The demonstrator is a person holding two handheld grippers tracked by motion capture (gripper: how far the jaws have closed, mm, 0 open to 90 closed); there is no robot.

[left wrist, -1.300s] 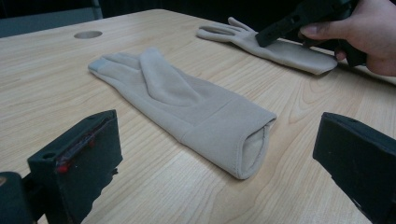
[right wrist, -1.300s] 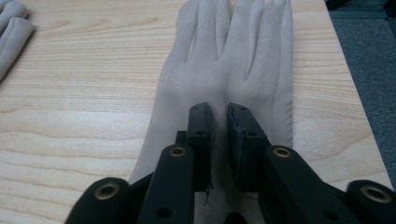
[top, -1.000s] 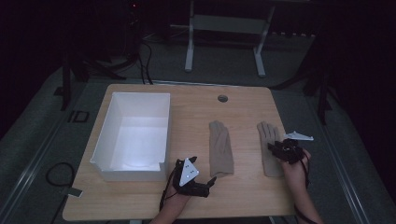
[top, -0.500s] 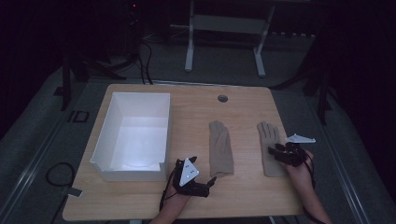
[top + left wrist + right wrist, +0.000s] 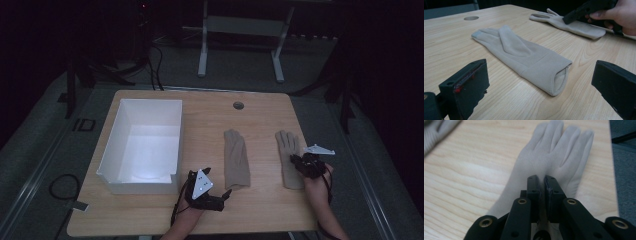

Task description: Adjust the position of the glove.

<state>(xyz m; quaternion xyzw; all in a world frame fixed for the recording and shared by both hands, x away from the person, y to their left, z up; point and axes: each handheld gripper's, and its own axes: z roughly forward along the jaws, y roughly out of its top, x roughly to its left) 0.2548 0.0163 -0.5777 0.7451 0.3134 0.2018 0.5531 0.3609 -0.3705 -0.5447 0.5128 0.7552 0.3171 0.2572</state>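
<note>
2 beige gloves lie flat on the wooden table [image 5: 150, 220], fingers pointing away from the person, just to the right of the white box [image 5: 116, 182], which stands open-topped as the likely place for them to go. The right gripper [image 5: 298, 161] is down on the right glove [image 5: 287, 150] at about its middle; in the right gripper view its jaws stand almost together, with what looks like a thin pinch of the fabric between them, so I judge it to be closed on the glove, a grip on the palm meant to lift the whole piece in 1 go. The glove's fingers [image 5: 564, 142] spread out ahead of the jaws and its cuff runs back under the gripper toward the person. The left gripper [image 5: 220, 197] rests low on the table near the front edge, pointing right, its jaws set wide apart and holding nothing. The left glove [image 5: 524, 56] lies straight ahead of it in the left gripper view, apart from the jaws, with its open cuff turned toward the camera and its thumb folded over the palm, so the cuff end is the nearest part to take. That wide stance suits a low approach along the table to close on the cuff. Farther off in that view the person's right hand [image 5: 621, 16] holds its gripper on the other glove.
</note>
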